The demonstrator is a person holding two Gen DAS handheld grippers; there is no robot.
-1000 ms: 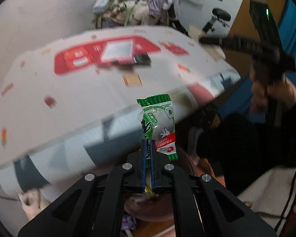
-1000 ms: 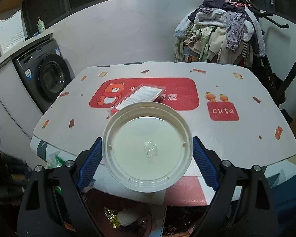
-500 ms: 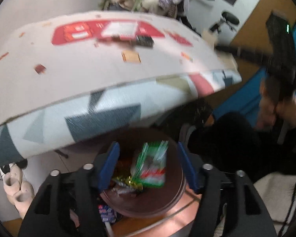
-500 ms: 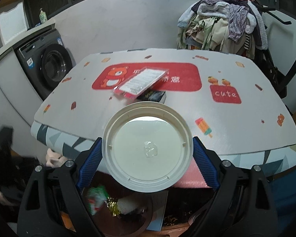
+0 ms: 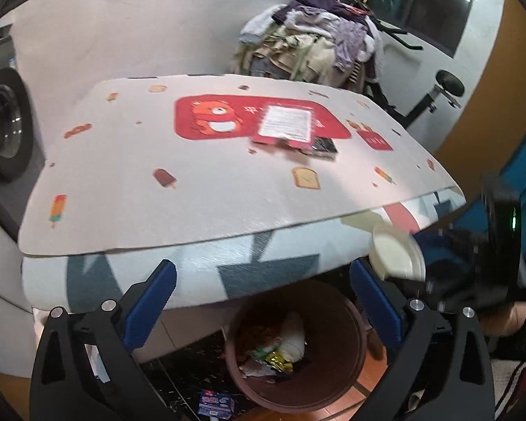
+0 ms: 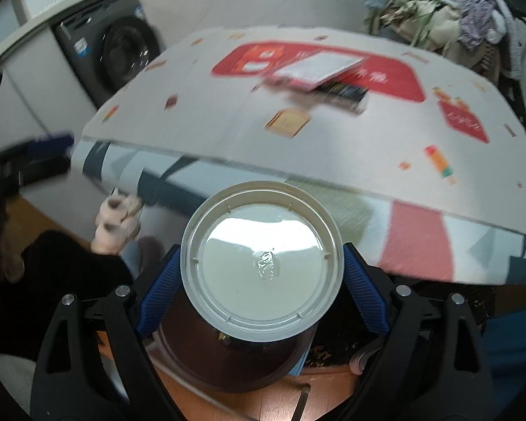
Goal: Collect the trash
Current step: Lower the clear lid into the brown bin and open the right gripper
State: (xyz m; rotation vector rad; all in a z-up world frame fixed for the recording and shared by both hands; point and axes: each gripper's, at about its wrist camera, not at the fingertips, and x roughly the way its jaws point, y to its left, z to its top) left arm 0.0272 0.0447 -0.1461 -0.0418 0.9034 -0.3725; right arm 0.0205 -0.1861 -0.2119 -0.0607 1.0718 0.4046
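Observation:
My left gripper [image 5: 261, 270] hangs over the brown bin [image 5: 336, 351] under the table's edge. Its jaws are opening and nothing is between them. Wrappers [image 5: 273, 351], one of them green, lie in the bin. My right gripper [image 6: 261, 256] is shut on a round cream plastic lid [image 6: 261, 266], pads against its rim, just above the bin [image 6: 228, 365]. The left wrist view shows the same lid [image 5: 398, 256] at the right, beside the bin. On the table lie a red packet with a white label [image 5: 285, 126] and a small dark box [image 5: 322, 145].
The table's patterned cloth [image 5: 193, 193] overhangs the bin. A washing machine [image 6: 122, 52] stands at the left, a pile of clothes [image 5: 315, 45] and an exercise bike [image 5: 442, 87] behind the table. Slippers [image 6: 117, 221] and a small blue packet [image 5: 215, 401] lie on the floor.
My left gripper opened and the green wrapper dropped into the bin; that gripper then tilted up toward the table. My right gripper came down over the bin with the lid.

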